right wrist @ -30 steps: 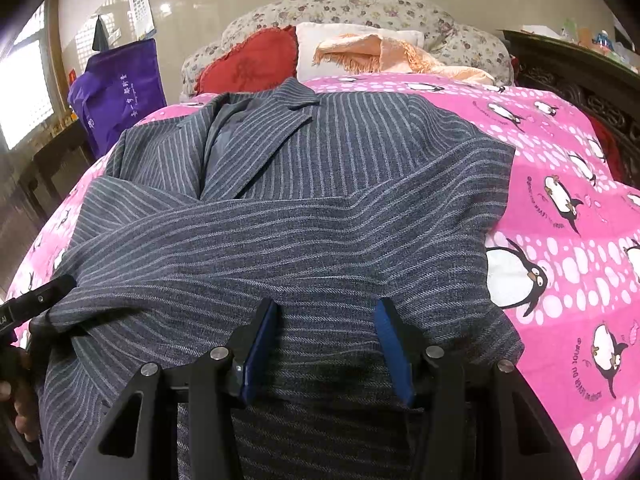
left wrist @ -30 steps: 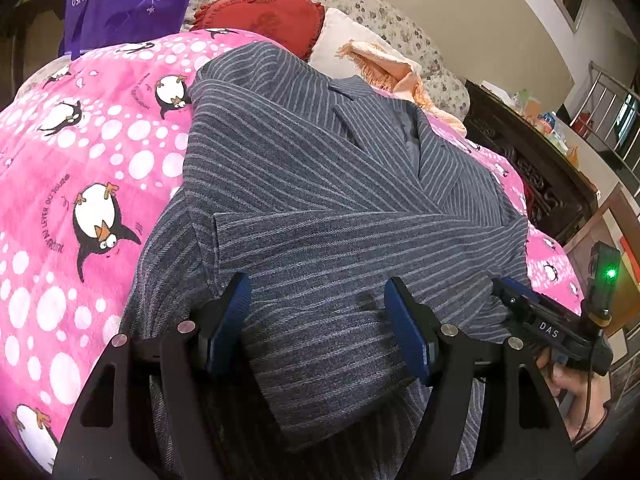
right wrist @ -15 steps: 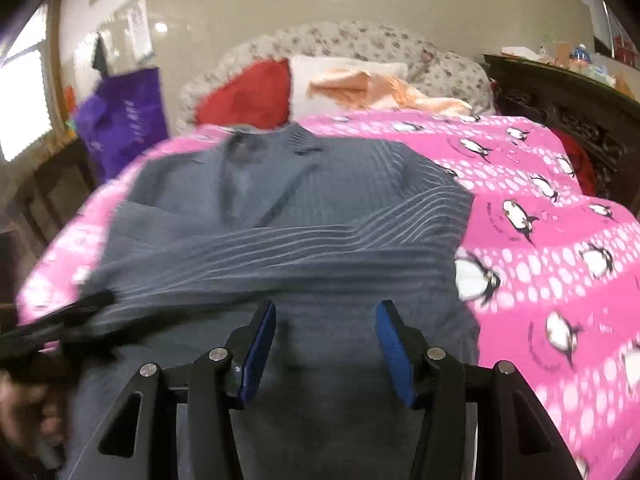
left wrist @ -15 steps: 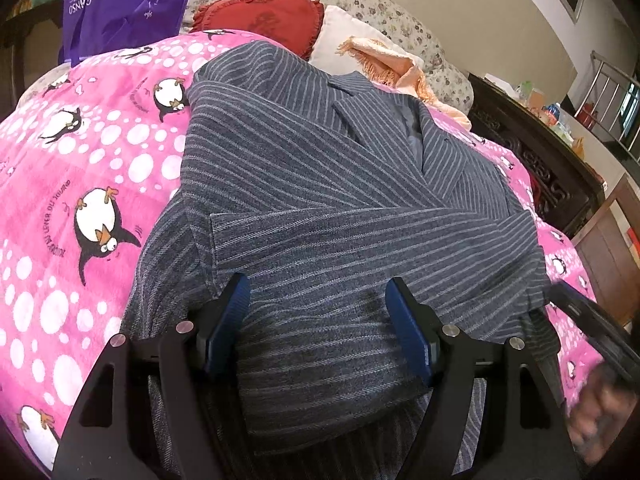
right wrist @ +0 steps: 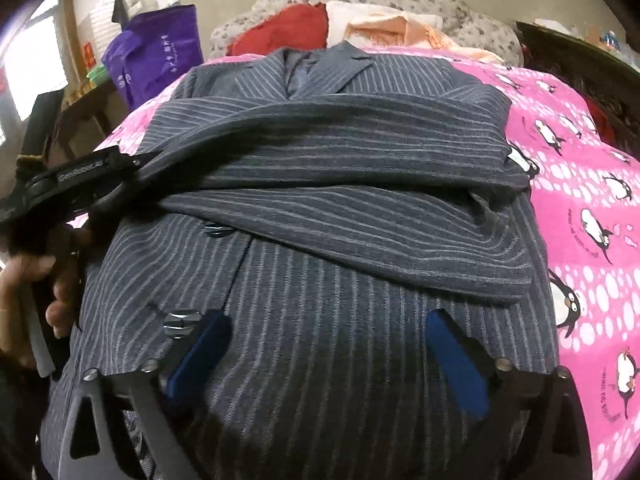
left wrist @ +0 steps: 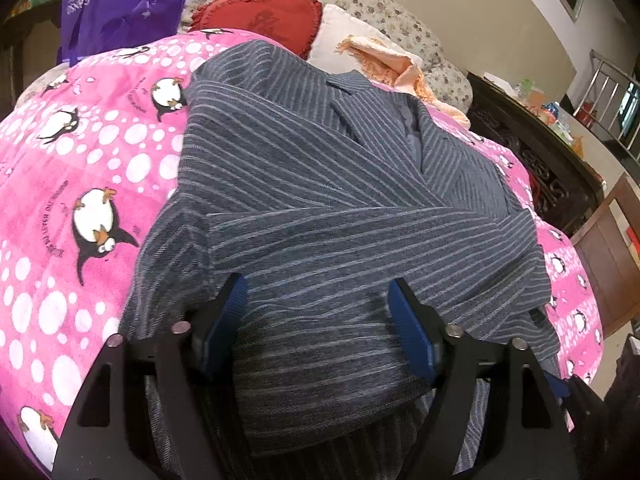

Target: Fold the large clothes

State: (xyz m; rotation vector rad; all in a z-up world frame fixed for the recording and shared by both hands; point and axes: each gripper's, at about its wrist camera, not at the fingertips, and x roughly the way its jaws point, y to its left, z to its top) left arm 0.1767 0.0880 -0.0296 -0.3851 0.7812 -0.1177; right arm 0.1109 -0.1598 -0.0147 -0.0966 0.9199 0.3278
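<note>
Both claws opening, nothing gripped: left claw (left wrist: 318, 320), right claw (right wrist: 326, 348). Risk: crossed sleeves (right wrist: 340, 168) sliding off pinstriped blazer (left wrist: 300, 168) when hem lifted.

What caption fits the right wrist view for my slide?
Right gripper, jaws opening, above a grey striped jacket with both sleeves folded across, on a pink penguin blanket.

Grey striped jacket (right wrist: 340, 184) lies flat, sleeves seemingly crossed.
</note>
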